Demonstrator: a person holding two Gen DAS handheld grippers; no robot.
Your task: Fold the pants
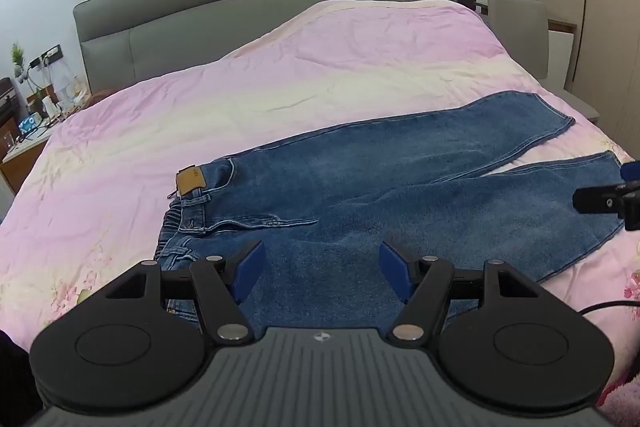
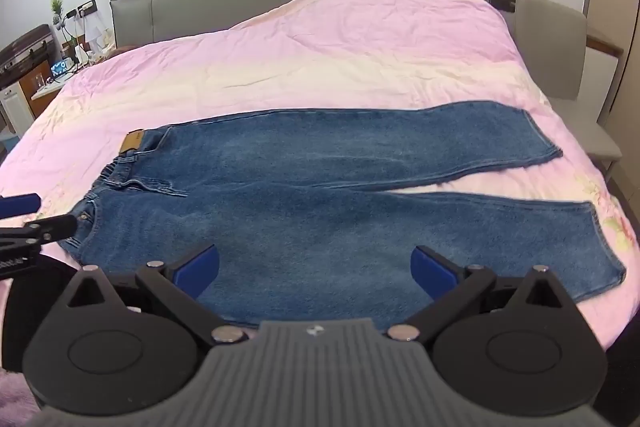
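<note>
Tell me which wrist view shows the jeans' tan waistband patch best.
The left wrist view: the tan patch sits closer and larger there, its edges distinct on the jeans. In the right wrist view the patch is smaller, farther off and seen at a flatter angle.

My left tool (image 1: 320, 269) hides the near edge of the jeans (image 1: 400, 183); the leather patch (image 2: 131, 142) text is too small to read; bedside items (image 1: 36, 107) are blurred.

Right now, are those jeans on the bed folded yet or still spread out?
Spread out. The jeans lie flat on the pink bedspread, both legs side by side, hems apart, no fold.
</note>
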